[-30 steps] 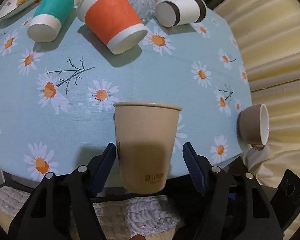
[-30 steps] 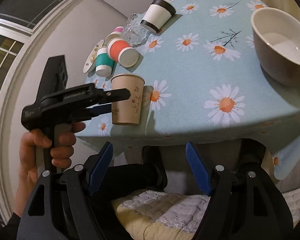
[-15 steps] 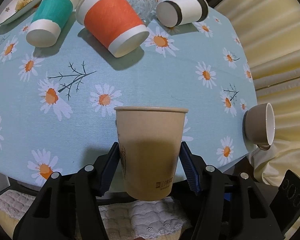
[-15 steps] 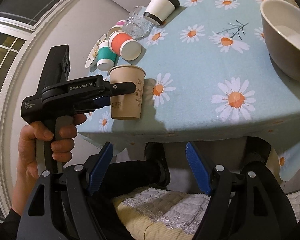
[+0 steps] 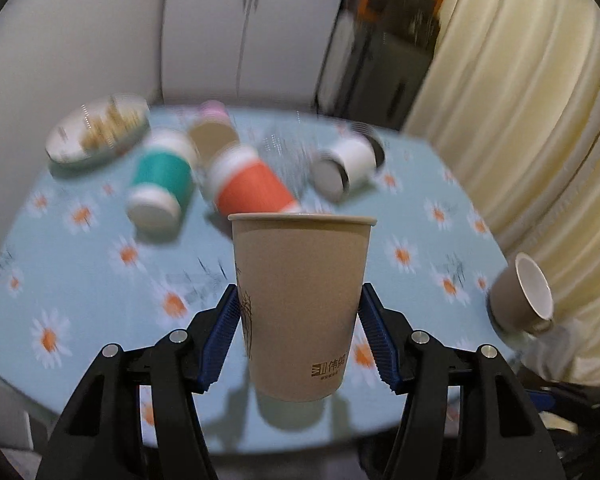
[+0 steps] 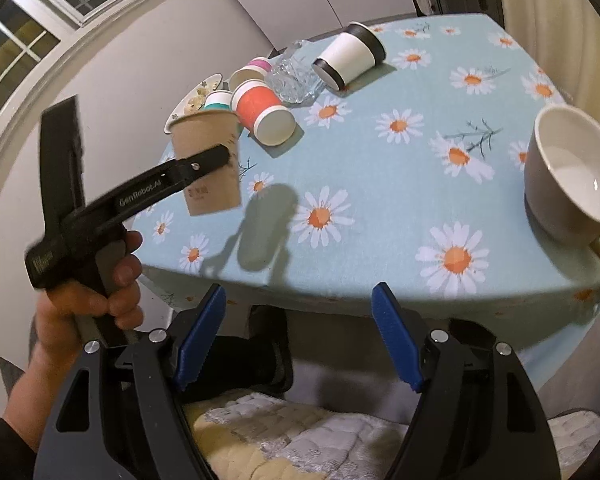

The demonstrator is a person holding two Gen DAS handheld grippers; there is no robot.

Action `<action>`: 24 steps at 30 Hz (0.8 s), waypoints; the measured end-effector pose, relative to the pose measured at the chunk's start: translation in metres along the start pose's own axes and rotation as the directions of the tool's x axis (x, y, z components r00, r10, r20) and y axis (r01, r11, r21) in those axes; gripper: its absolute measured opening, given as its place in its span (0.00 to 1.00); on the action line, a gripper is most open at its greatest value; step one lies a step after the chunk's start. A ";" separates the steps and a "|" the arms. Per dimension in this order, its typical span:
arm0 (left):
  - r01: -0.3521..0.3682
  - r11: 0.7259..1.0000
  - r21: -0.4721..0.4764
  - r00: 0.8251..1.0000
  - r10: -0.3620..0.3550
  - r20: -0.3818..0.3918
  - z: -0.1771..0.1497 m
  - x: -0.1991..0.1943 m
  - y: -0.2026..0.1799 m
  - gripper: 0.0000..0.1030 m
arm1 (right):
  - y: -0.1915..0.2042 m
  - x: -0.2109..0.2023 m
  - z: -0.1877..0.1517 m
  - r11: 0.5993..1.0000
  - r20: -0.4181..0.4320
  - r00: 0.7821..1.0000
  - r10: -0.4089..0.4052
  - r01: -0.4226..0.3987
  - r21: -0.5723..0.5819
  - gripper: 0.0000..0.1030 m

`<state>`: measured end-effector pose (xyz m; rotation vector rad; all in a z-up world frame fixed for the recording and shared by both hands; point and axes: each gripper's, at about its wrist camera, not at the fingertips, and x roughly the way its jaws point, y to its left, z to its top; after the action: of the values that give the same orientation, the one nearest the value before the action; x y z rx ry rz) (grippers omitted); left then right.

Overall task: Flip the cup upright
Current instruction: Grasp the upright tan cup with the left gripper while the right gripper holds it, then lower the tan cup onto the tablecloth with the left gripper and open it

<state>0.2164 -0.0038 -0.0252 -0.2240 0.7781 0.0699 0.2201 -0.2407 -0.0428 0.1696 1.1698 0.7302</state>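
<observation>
Orange cup (image 5: 256,194) behind gripped tan cup (image 5: 300,304), tipped cups beyond

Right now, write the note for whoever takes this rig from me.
Left gripper: shut on the brown paper cup, held mouth-up, lifted off the table; its shadow lies below it.
Right gripper: open, empty, hanging off the near table edge.
Done: cup gripped, raised.
Left: set it down upright, release. Orange cup and white cup lie on their sides beyond.

Tan paper cup (image 5: 300,304), upright, airborne
</observation>
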 end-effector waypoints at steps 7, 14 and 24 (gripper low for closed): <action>-0.101 0.995 0.007 0.941 0.094 0.325 -0.033 -0.009 0.001 0.56 | -0.001 0.007 0.003 0.999 -0.008 0.999 -0.034 0.034 -0.016 0.72; -0.162 0.987 0.012 0.873 0.137 0.468 -0.066 0.003 -0.009 0.57 | -0.009 0.013 0.002 0.999 -0.016 0.999 -0.045 0.045 0.002 0.72; -0.231 0.972 0.042 0.833 0.175 0.526 -0.100 0.020 -0.011 0.57 | -0.024 0.022 -0.003 0.997 -0.032 0.997 -0.065 0.066 0.040 0.72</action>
<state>0.1636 -0.0378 -0.1058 -0.0143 0.2572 0.2811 0.2317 -0.2465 -0.0730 0.1541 1.2147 0.6534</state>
